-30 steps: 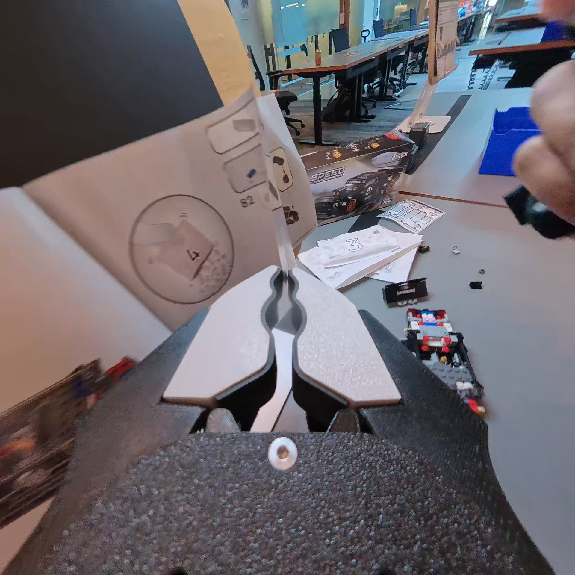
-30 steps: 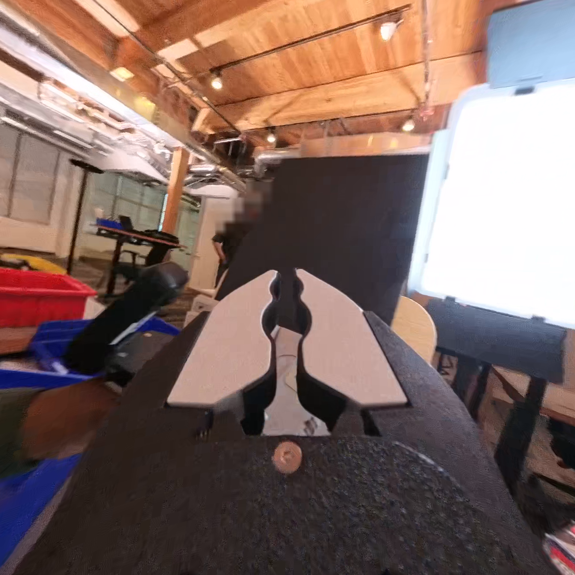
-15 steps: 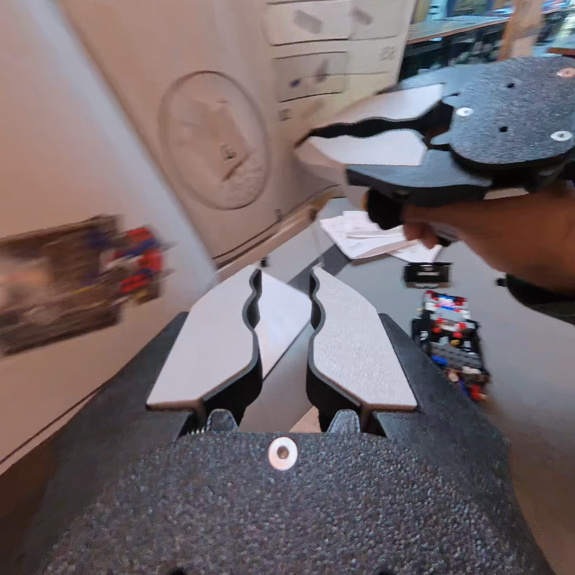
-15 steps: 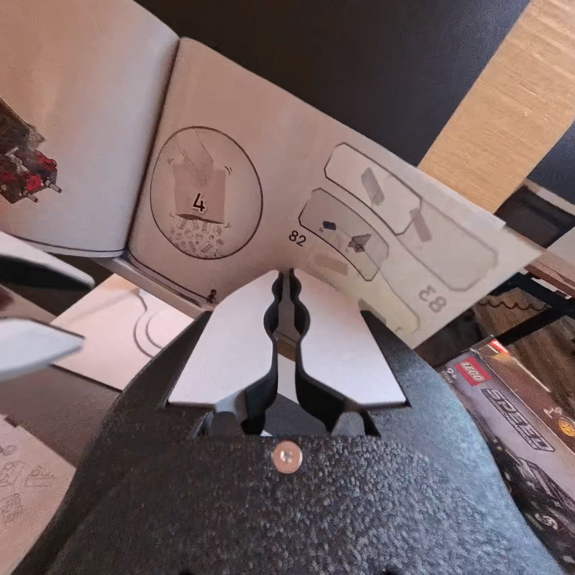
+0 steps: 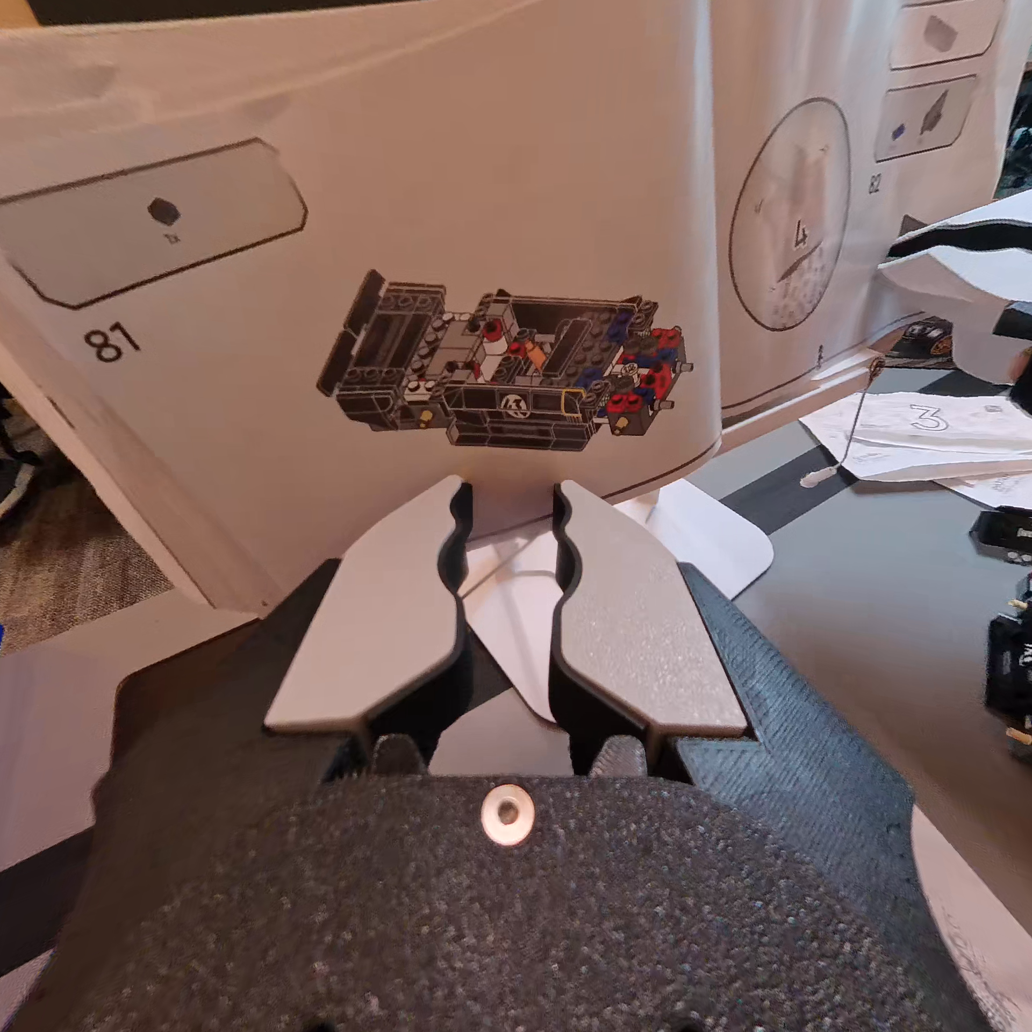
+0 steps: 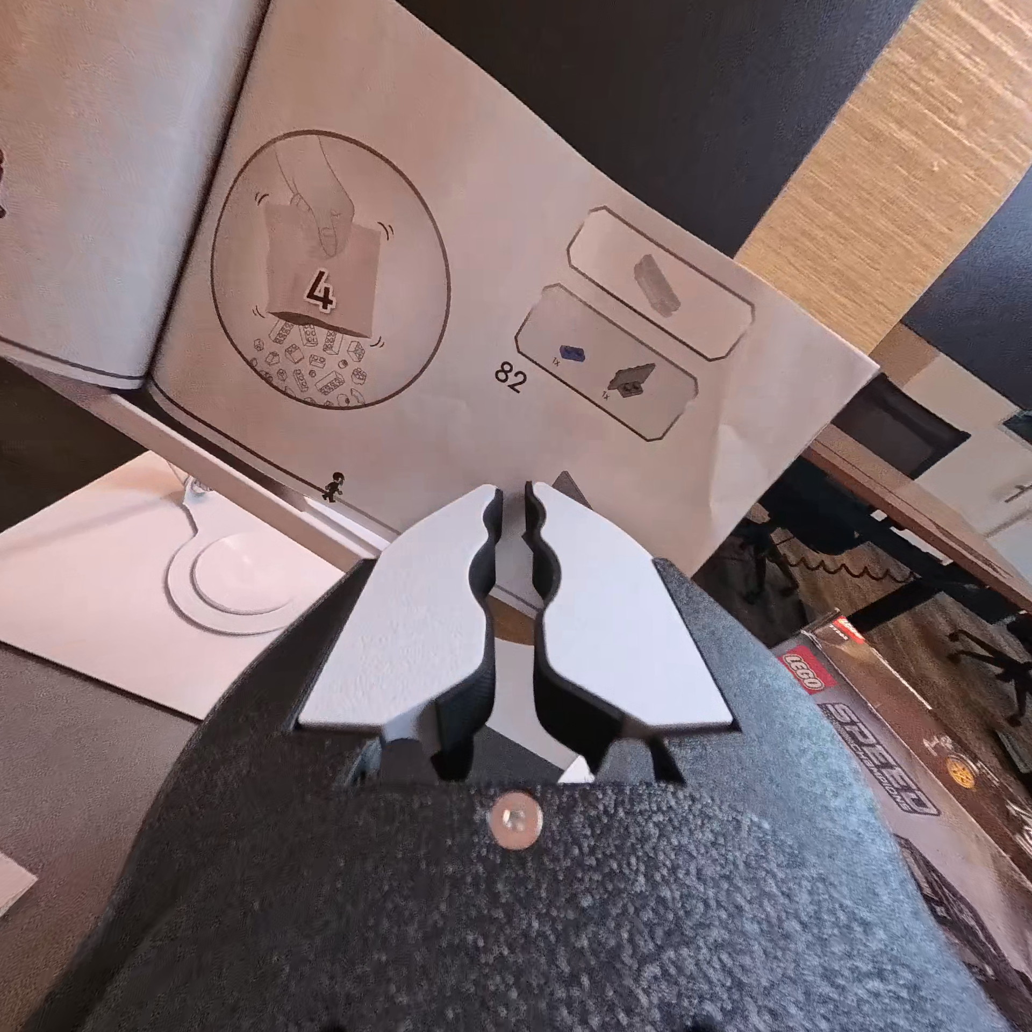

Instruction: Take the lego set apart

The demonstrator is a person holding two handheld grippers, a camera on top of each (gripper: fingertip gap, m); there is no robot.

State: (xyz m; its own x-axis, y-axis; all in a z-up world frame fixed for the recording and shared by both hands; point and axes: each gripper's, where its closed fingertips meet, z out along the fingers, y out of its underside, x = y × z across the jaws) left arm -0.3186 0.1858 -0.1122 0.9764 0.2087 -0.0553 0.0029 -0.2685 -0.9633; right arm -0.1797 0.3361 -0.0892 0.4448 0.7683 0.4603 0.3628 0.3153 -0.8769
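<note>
I'm working in an open office. Past my booklet [image 6: 502, 234] I see a long wooden desk [image 6: 916, 519] on dark legs, with a coiled cable [image 6: 837, 564] hanging under it and office chairs [image 6: 988, 659] on a wood floor [image 6: 871, 625]. Behind stands a dark panel [image 6: 670, 84] beside a pale wood panel [image 6: 904, 156]. My own table [image 5: 871, 603] is grey, with a white stand base [image 5: 709, 536], loose paper sheets [image 5: 921, 435] and a boxed toy set [image 6: 871, 720] on it.

L gripper [image 5: 512, 491] fingers apart, empty; R gripper [image 6: 512, 491] fingers narrowly apart.
</note>
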